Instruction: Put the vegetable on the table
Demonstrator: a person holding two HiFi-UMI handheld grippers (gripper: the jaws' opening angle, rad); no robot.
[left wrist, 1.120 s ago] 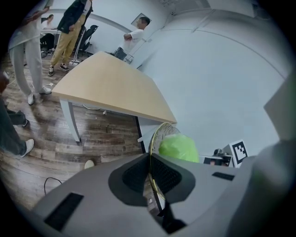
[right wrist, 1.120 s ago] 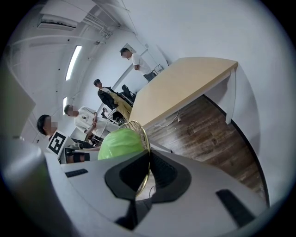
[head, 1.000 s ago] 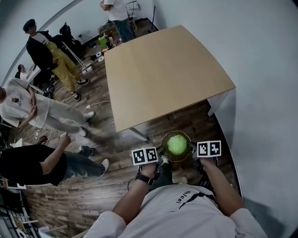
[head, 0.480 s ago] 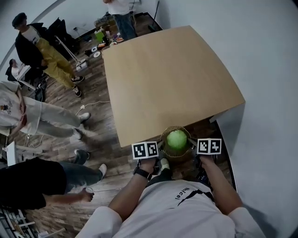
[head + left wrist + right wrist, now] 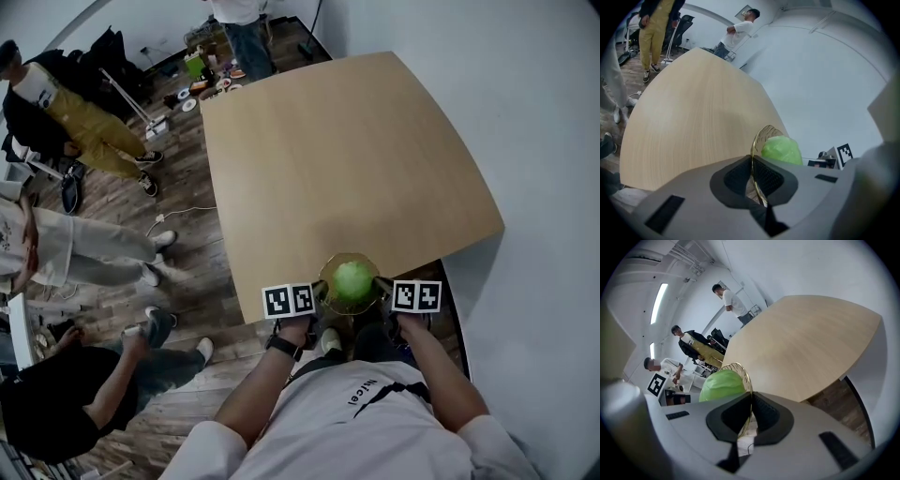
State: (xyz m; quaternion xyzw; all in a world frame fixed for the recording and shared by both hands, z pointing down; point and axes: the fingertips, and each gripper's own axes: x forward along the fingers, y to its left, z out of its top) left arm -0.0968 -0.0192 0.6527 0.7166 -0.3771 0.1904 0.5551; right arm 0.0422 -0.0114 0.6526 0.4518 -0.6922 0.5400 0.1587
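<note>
A round green cabbage [image 5: 353,280] lies in a gold wire basket [image 5: 349,256], which is held at the near edge of the light wooden table [image 5: 337,159]. My left gripper [image 5: 319,292] is shut on the basket's left rim and my right gripper [image 5: 381,284] on its right rim. In the left gripper view the thin rim [image 5: 757,143] runs between the pads of the left gripper [image 5: 752,171], with the cabbage [image 5: 782,150] just beyond. In the right gripper view the right gripper [image 5: 751,411] clamps the rim [image 5: 743,371] beside the cabbage [image 5: 722,384].
The table top carries nothing else. Several people [image 5: 66,248] stand or sit on the wooden floor [image 5: 178,187] at the left. A white wall [image 5: 525,141] runs along the right. Small clutter [image 5: 202,80] lies on the floor past the table's far end.
The basket with the cabbage has moved forward from over the floor to the table's near edge, both grippers still clamped on it. The people at the left have shifted.
</note>
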